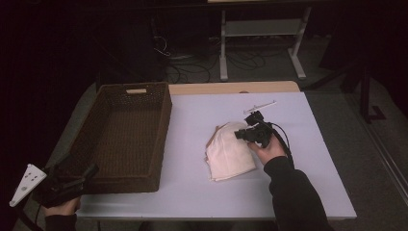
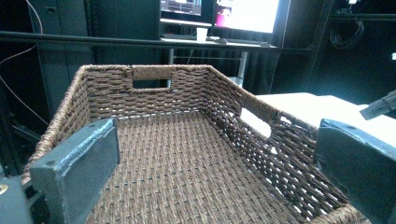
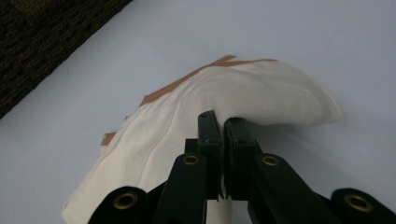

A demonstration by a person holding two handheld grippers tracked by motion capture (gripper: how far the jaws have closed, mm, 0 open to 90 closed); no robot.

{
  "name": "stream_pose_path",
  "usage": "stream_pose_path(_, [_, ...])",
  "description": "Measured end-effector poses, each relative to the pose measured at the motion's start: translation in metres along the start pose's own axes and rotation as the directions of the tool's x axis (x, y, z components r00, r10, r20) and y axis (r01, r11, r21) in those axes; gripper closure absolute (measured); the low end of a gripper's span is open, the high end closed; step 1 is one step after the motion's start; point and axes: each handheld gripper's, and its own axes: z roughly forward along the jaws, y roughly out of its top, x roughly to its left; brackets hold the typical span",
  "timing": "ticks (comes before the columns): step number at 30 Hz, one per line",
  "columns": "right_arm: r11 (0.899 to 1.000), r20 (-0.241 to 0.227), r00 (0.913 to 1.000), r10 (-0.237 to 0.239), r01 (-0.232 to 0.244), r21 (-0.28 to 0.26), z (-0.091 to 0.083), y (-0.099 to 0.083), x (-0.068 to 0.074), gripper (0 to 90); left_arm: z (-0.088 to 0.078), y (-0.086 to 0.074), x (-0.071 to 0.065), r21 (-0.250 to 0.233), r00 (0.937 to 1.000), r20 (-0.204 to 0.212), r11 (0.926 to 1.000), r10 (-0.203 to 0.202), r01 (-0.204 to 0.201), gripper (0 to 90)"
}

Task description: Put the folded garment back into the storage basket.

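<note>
left gripper (image 1: 72,180) hangs off the table's (image 1: 288,192) near left corner, jaws wide, facing the wicker basket (image 1: 126,139). right gripper (image 3: 223,122) pinches a raised fold of cream cloth (image 1: 230,153) mid-table, toward the right edge.

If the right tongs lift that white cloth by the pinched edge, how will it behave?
The cloth is probably floppy: its edge humps up where the right tongs pinch it, so the rest should hang and unfold. It looks thin and light. The brown layer beneath may stay behind.
</note>
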Motion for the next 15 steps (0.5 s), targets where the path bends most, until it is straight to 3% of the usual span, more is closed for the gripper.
stream_pose_path(15, [0.999,-0.001,0.9991,-0.042,0.042,-0.036,-0.018,0.025,0.016,85.5,-0.001,0.001,0.0,-0.002,1.0,0.0,1.0,-0.003,0.003,0.0])
